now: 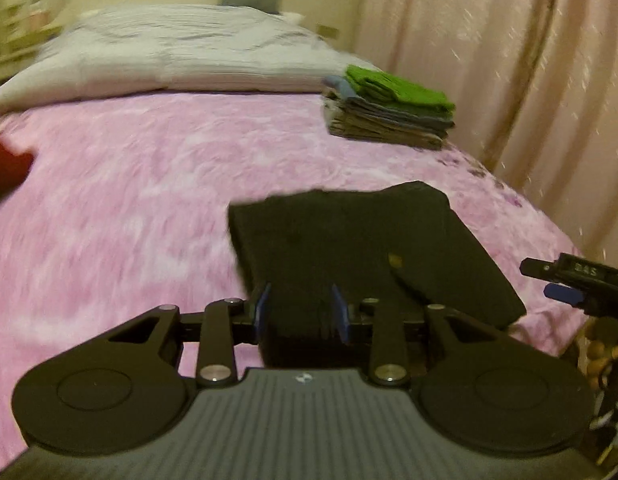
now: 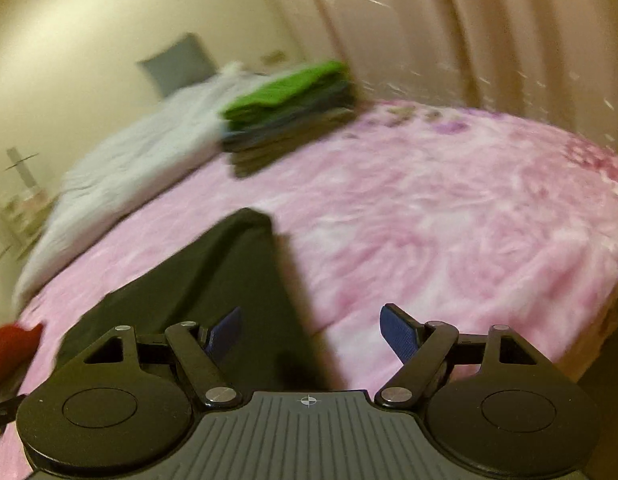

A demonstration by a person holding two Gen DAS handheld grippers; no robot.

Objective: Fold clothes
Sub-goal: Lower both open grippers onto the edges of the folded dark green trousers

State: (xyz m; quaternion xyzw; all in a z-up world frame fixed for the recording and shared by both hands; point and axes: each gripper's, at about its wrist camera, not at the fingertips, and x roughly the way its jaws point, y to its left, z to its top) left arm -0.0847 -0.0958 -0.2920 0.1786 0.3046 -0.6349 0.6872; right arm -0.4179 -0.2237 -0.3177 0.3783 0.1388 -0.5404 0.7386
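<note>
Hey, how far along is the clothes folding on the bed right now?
Done: a stack of folded clothes with a green one on top sits far across the pink bedspread. In hand: the left claw grips the near edge of a folded black garment, while the right claw is open and empty. Left: the black piece is not yet on the stack, and something red lies at the bed's edge, too cropped to identify.

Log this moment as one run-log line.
left gripper: shut on folded black garment | right gripper: open, empty | folded stack: green top, far on pink bedspread
</note>
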